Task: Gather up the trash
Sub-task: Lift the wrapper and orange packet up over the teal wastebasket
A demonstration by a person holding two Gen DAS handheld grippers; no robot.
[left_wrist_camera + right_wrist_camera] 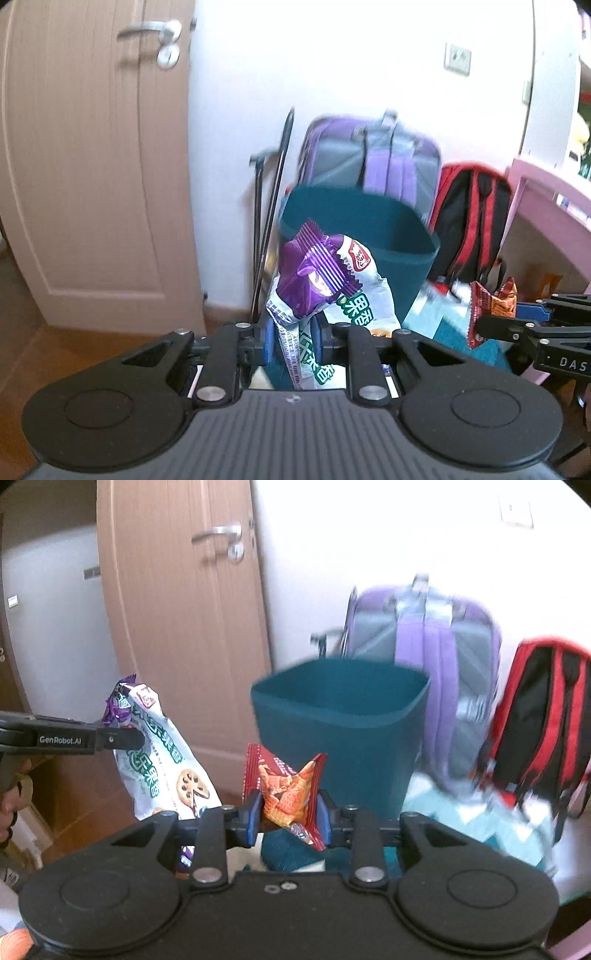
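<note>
My left gripper (295, 341) is shut on a white and green snack bag (354, 306) together with a purple wrapper (314, 273). Both are held up in front of a dark teal trash bin (399, 236). My right gripper (288, 818) is shut on a red and orange snack wrapper (286, 786), also just in front of the bin (340, 731). In the right wrist view the left gripper (125, 738) with its white bag (166, 760) is at the left. In the left wrist view the right gripper (495, 323) with its red wrapper (484, 306) is at the right.
A purple and grey backpack (436, 635) and a red and black backpack (543, 716) lean on the white wall behind the bin. A wooden door (177, 620) stands at the left. A pink desk (546, 206) is at the right. Black poles (273, 206) lean beside the bin.
</note>
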